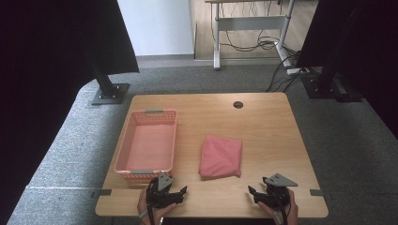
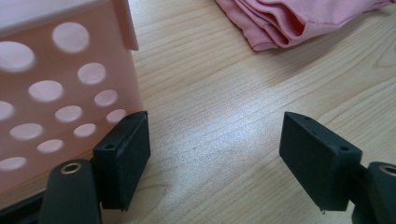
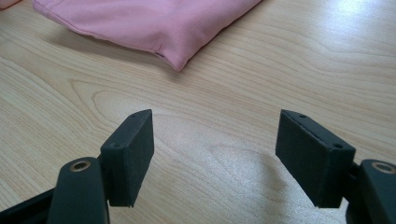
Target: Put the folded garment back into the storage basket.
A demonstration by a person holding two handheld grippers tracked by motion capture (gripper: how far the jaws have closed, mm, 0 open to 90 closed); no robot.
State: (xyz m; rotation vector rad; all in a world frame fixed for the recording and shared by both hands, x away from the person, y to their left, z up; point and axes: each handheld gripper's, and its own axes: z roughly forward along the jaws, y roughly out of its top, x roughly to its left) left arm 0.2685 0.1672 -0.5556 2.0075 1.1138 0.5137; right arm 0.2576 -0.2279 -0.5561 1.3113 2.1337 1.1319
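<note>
Both claws gape at table's (image 1: 263, 122) near edge, cloth (image 1: 220, 156) between

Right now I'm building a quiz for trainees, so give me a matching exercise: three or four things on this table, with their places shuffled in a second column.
Things:
1. basket
2. cloth
3. cable hole
4. right hand-held gripper

Places:
A. far edge of the table
B. table's left side
C. near right edge, jaws open
D. middle, lying folded

Pairs: 1-B, 2-D, 3-A, 4-C
</note>
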